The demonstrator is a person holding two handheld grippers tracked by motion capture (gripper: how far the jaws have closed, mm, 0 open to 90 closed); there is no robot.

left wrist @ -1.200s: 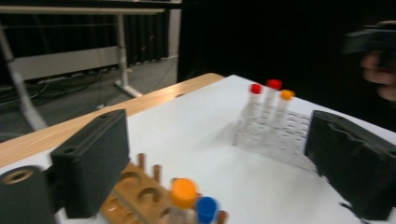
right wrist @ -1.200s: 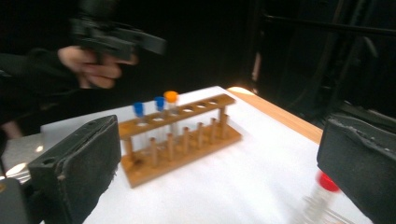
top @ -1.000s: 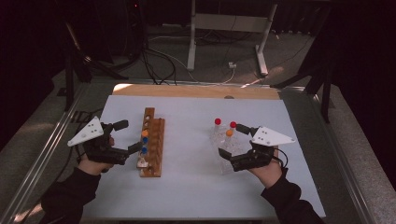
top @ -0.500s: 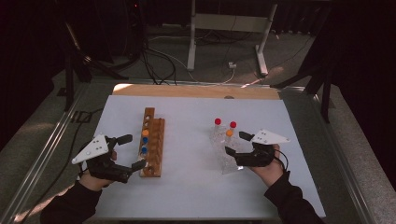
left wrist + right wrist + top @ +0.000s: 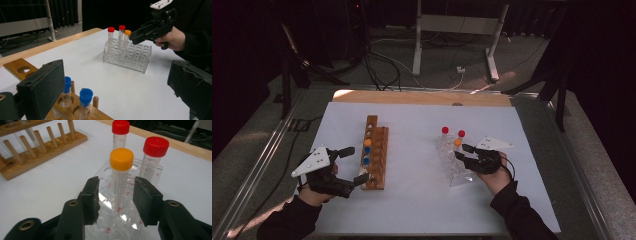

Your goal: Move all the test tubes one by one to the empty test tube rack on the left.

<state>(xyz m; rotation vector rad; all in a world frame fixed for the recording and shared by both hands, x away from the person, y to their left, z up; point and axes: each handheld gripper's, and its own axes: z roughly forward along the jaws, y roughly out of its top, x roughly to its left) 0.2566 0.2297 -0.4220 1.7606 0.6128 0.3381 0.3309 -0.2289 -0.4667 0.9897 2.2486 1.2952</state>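
A wooden rack [image 5: 381, 141] on the white table holds an orange-capped tube and two blue-capped tubes [image 5: 85, 96]. My left gripper [image 5: 357, 164] sits at the rack's near end, wide open with nothing between its fingers [image 5: 42, 86]. To the right, a clear plastic rack [image 5: 451, 167] carries two red-capped tubes [image 5: 445, 130] and an orange-capped tube [image 5: 121, 160]. My right gripper [image 5: 462, 152] is open, one jaw on each side of the orange-capped tube's body with a gap on both sides. It also shows in the left gripper view as the right gripper [image 5: 150, 28].
A wooden strip [image 5: 422, 97] runs along the table's far edge. Metal rails [image 5: 259, 165] border the left side. Behind the table are a stand [image 5: 452, 30] and cables on the floor. Bare white table surface [image 5: 412, 155] lies between the two racks.
My left gripper has drawn back toward the person along the wooden rack to its near end. My right gripper has shifted slightly nearer and stays at the orange-capped tube.
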